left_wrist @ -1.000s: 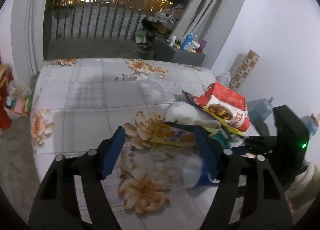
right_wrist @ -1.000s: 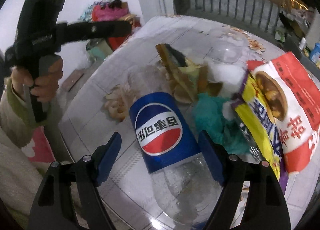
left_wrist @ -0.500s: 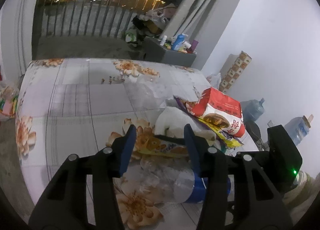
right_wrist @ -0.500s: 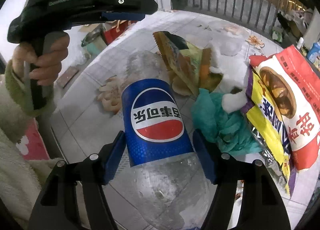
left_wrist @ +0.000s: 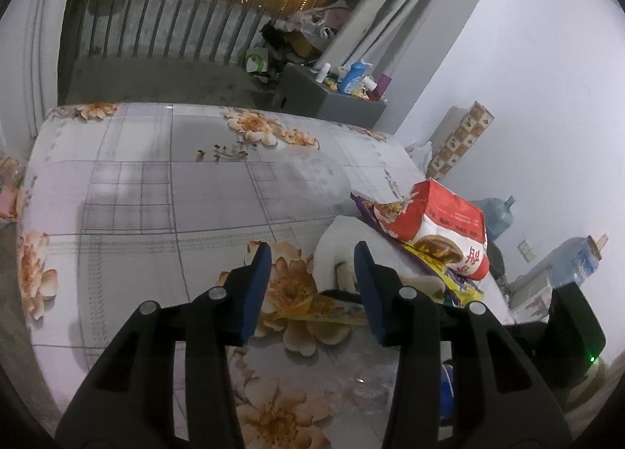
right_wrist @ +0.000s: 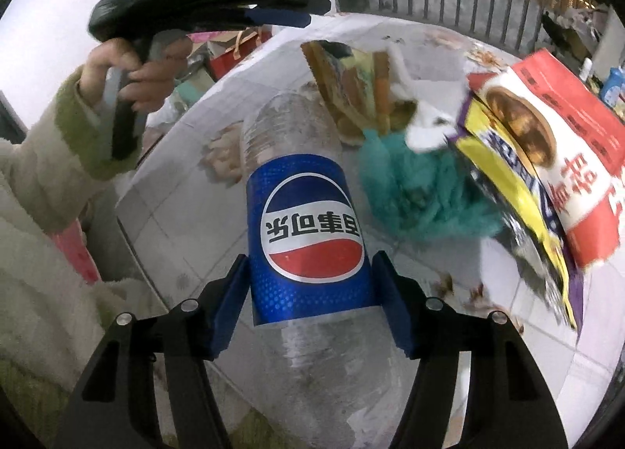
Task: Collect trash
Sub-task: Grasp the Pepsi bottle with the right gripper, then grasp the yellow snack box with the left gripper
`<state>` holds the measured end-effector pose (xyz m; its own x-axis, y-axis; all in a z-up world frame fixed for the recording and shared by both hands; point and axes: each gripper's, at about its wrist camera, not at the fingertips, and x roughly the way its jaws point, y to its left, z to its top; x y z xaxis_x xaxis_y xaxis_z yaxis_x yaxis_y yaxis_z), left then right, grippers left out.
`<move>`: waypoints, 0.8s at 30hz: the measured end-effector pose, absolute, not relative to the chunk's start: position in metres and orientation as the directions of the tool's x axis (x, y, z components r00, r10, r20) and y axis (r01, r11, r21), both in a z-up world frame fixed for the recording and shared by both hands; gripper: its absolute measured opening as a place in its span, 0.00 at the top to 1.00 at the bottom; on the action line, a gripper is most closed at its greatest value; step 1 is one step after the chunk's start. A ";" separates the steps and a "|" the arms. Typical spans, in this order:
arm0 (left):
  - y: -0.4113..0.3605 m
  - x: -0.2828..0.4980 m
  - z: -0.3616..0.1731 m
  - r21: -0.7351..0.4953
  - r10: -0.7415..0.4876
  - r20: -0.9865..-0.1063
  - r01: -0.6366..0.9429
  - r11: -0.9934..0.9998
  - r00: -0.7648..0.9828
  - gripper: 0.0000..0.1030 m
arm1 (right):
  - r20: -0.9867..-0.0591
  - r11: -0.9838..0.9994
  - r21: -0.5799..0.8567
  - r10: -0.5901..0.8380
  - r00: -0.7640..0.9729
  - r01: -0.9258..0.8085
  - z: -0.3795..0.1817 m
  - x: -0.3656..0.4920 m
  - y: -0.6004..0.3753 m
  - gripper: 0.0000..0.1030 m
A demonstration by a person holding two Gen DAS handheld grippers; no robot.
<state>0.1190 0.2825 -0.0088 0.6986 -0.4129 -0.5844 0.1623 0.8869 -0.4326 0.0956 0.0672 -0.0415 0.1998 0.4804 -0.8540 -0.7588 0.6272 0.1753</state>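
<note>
My right gripper (right_wrist: 308, 292) is shut on a clear plastic Pepsi bottle (right_wrist: 306, 238) with a blue label, its pads pressing both sides of the label. Beyond it on the table lie an orange snack wrapper (right_wrist: 351, 85), a teal crumpled bag (right_wrist: 410, 191), white tissue (right_wrist: 425, 124), a yellow-purple wrapper (right_wrist: 515, 191) and a red-white food bag (right_wrist: 562, 144). My left gripper (left_wrist: 310, 285) is partly open and empty, raised above the table, with the white tissue (left_wrist: 343, 242) and the red-white bag (left_wrist: 449, 230) just ahead. It also shows in the right wrist view (right_wrist: 273, 15), held high at upper left.
The table has a floral tiled cloth (left_wrist: 156, 191). A grey cabinet with bottles (left_wrist: 336, 97) stands beyond its far edge, a balcony railing (left_wrist: 175, 19) behind. Water jugs (left_wrist: 574, 261) and a patterned box (left_wrist: 461, 144) stand by the right wall.
My right gripper closed on the Pepsi bottle and drew it nearer. My left gripper narrowed, rose and moved away from the bottle.
</note>
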 end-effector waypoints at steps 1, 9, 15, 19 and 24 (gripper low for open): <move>0.284 0.123 -0.013 -0.448 -0.426 -0.585 0.163 0.879 0.690 0.63 | -0.856 0.635 0.176 0.477 0.202 -0.752 -0.041 0.095 0.063 0.39; 0.280 0.128 -0.034 -0.455 -0.434 -0.645 0.141 0.879 0.629 0.77 | -0.864 0.691 0.184 0.452 0.219 -0.700 -0.037 0.083 0.037 0.40; 0.277 0.104 -0.033 -0.458 -0.425 -0.653 0.120 0.881 0.627 0.77 | -0.860 0.731 0.216 0.456 0.229 -0.647 -0.036 0.081 0.019 0.40; 0.290 0.094 -0.026 -0.499 -0.408 -0.630 0.058 0.865 0.661 0.61 | -0.857 0.738 0.215 0.457 0.239 -0.639 -0.037 0.080 0.022 0.39; 0.305 0.082 -0.029 -0.562 -0.403 -0.642 -0.043 0.826 0.652 0.58 | -0.856 0.745 0.218 0.456 0.243 -0.630 -0.037 0.079 0.021 0.39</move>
<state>0.0820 0.3048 -0.0286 0.6522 -0.4029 -0.6421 -0.0428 0.8261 -0.5618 0.0795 0.0214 -0.0368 0.2432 0.4565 -0.8558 -0.6301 0.7452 0.2184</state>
